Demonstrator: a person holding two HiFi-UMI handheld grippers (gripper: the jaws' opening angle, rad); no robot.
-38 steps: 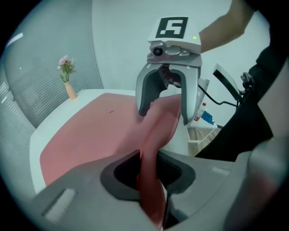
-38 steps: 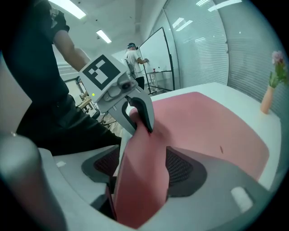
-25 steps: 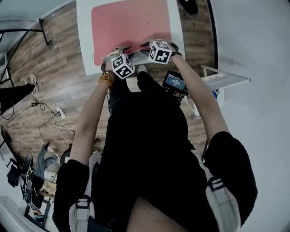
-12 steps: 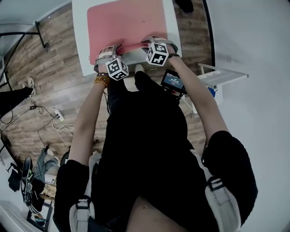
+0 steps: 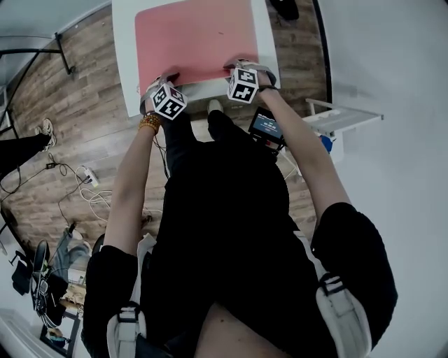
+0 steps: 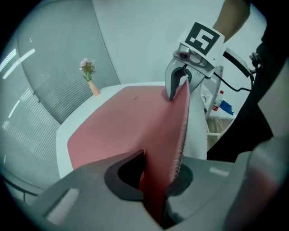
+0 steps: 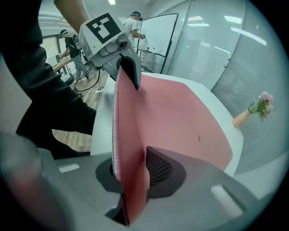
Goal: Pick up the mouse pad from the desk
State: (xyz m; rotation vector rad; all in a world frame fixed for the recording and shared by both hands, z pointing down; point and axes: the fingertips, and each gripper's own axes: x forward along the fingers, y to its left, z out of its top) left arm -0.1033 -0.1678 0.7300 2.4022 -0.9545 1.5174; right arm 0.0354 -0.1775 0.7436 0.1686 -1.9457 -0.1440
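A large pink mouse pad (image 5: 196, 38) lies on the white desk (image 5: 122, 59), its near edge pulled up off the top. My left gripper (image 5: 166, 77) is shut on that edge near the left corner. In the left gripper view the pad (image 6: 131, 126) stands upright between the left gripper's (image 6: 156, 180) jaws. My right gripper (image 5: 235, 68) pinches the same edge farther right. Its jaws have just been closing, with the pad (image 7: 180, 113) pressed between them at the right gripper (image 7: 131, 176). Each gripper shows in the other's view, the right one (image 6: 178, 85) and the left one (image 7: 128, 72).
A small vase of flowers (image 6: 90, 79) stands at the desk's far corner, and a dark object (image 5: 283, 8) sits at its far right. A white shelf (image 5: 343, 119) is on the right. Cables (image 5: 91, 182) lie on the wooden floor, and people (image 7: 133, 22) stand in the background.
My left gripper has slid left along the pad's near edge, so the two grippers now stand wider apart. Both have sunk a little toward the desk.
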